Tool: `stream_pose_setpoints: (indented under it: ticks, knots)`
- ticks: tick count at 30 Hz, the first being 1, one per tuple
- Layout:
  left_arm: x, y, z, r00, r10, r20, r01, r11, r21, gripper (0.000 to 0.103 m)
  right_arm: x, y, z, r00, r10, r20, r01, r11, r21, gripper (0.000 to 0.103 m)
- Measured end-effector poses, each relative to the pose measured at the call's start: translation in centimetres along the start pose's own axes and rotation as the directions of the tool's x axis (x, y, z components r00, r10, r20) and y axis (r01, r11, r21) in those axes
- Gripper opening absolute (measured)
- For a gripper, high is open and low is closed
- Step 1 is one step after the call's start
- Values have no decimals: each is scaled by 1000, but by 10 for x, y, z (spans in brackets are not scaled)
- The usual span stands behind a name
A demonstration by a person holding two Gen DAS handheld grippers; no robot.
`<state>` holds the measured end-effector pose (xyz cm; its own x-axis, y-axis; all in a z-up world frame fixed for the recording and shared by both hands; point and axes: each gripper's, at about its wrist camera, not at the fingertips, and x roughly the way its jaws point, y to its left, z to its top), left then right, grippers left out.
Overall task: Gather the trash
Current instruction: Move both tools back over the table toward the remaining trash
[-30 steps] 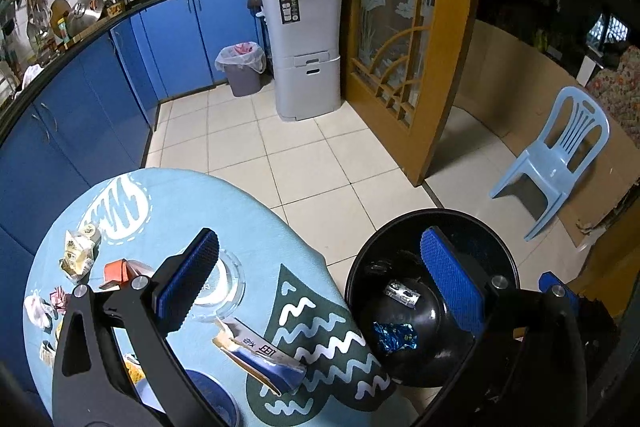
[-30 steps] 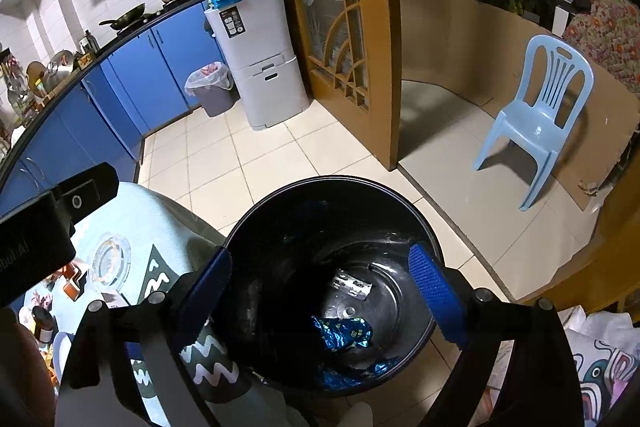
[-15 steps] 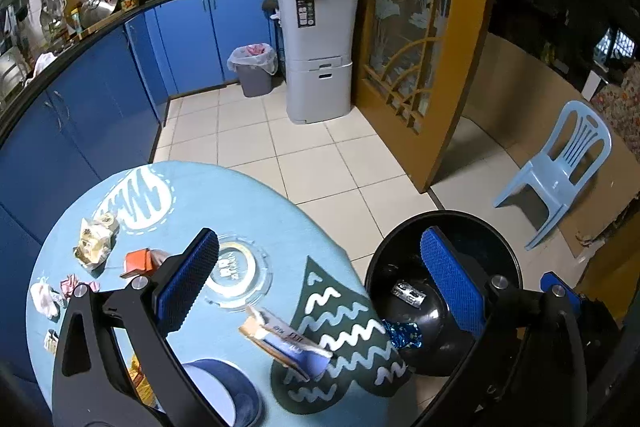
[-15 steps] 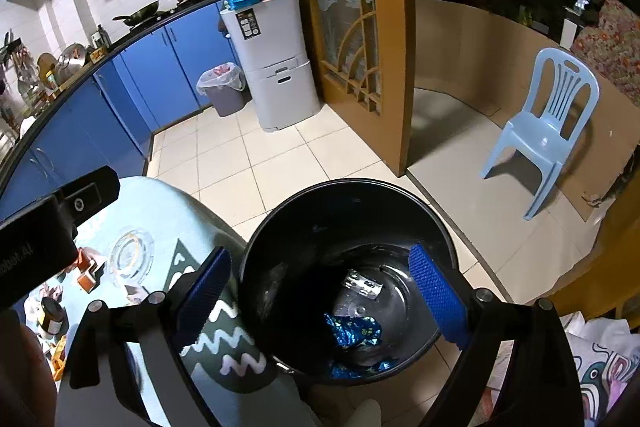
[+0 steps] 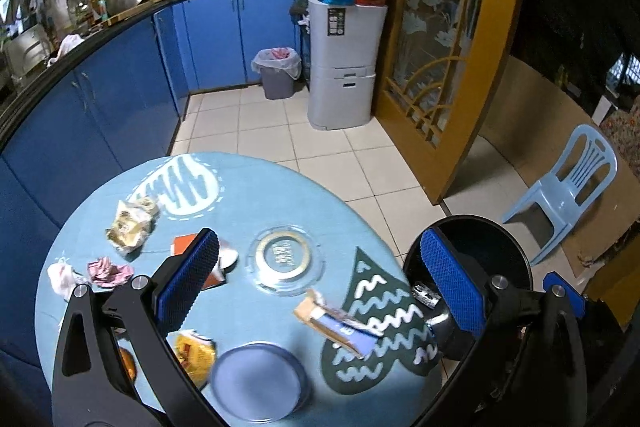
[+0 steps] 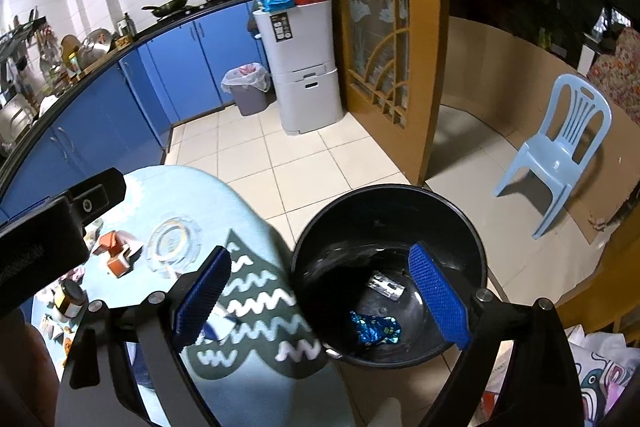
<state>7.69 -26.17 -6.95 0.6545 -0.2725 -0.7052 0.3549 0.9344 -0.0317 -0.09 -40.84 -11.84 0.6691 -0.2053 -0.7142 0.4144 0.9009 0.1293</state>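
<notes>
A round table with a light blue cloth (image 5: 248, 195) carries scattered trash: a brown and blue wrapper (image 5: 336, 319), a crumpled yellowish wrapper (image 5: 128, 227), pink paper (image 5: 108, 271), a white tissue (image 5: 60, 277), an orange carton (image 5: 188, 243) and a yellow snack bag (image 5: 194, 351). My left gripper (image 5: 320, 283) hangs open above the table's near side, holding nothing. A black bin (image 6: 384, 199) stands on the floor at the table's right edge, with a blue foil wrapper (image 6: 374, 331) and a silver one (image 6: 386, 285) inside. My right gripper (image 6: 320, 297) is open and empty over the bin's left rim.
A clear glass dish (image 5: 284, 259) and a blue plate (image 5: 256, 383) sit on the table. Blue cabinets (image 5: 120, 99) curve along the left. A lined grey bin (image 5: 276, 73) and a grey storage unit (image 5: 344, 67) stand at the back. A blue plastic chair (image 5: 568, 191) is at the right.
Both grippers have shifted left, away from the bin and over the table. More of the table and its trash now shows in the left wrist view. Both jaws stayed open.
</notes>
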Motion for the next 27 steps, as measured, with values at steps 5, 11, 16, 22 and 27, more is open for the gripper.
stream_pose_setpoints:
  ticks: [5,11,16,22,27]
  knots:
    - [-9,24,-5,1000,14,6,-14,999,-30,100,-4,21,-5,1000,16,-2,-17,999,-33,88]
    - [-16,51,-14,999,34,1,-34,997,-65,100,-7,45,-14,999,33,-12,-34,997,-69,88]
    - [-20,71,-24,999,51,-12,-52,995,-89,100,-8,61,-19,999,38,-23,-40,993,-107,88]
    - [-27,97,-42,996,75,-42,-79,990,-117,100,-9,75,-31,998,41,-46,-47,988,-146,88]
    - [-29,122,-63,991,109,-82,-120,983,-141,100,-12,90,-42,995,62,-73,-74,982,-174,88]
